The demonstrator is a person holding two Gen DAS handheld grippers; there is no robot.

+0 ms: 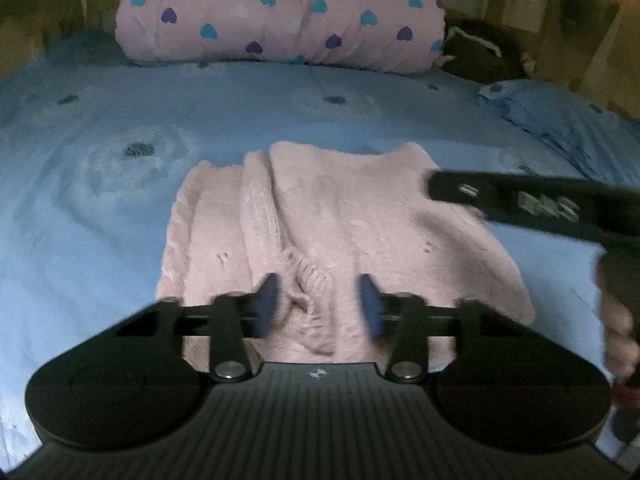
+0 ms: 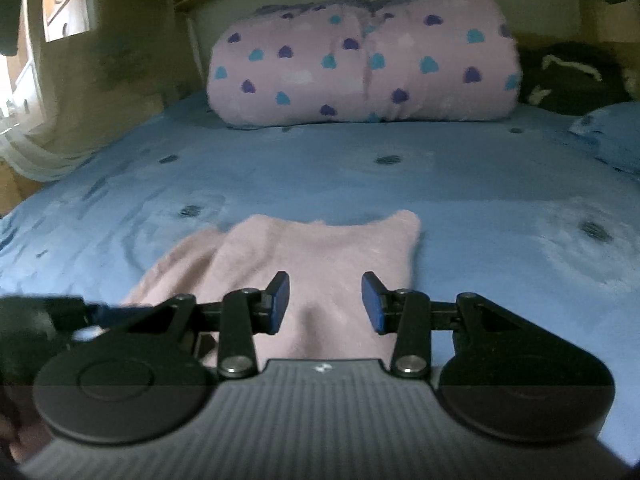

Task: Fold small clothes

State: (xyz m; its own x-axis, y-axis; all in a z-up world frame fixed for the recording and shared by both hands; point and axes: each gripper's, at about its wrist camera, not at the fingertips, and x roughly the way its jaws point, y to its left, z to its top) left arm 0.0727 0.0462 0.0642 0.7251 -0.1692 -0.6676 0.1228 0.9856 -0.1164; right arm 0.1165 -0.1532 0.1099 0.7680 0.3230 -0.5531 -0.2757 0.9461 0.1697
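Pink knitted cloth — a small garment (image 1: 340, 220) — is lying flat on the blue bedspread (image 1: 120, 140), in front of the big pink pillow with hearts (image 1: 280, 12) that is resting at the far end of the bed. All places here are given from this garment. Its left part is lying in long folds, and a small bunched ridge is rising at its near edge. The left gripper (image 1: 320, 304) is hovering over this near edge, with the ridge between its blue pads (image 1: 370, 304); the pads are standing apart and are not pressing the cloth, so the fingers are open. The right gripper (image 2: 326, 306) is hovering over the right half of the garment — its fingers are also standing apart, with nothing pinched between them. Beyond the garment's right side, a blue pillow (image 1: 560, 120) is lying on the bedspread, well apart from it. A hand (image 1: 620, 320) is showing at the right, holding the right gripper's handle.
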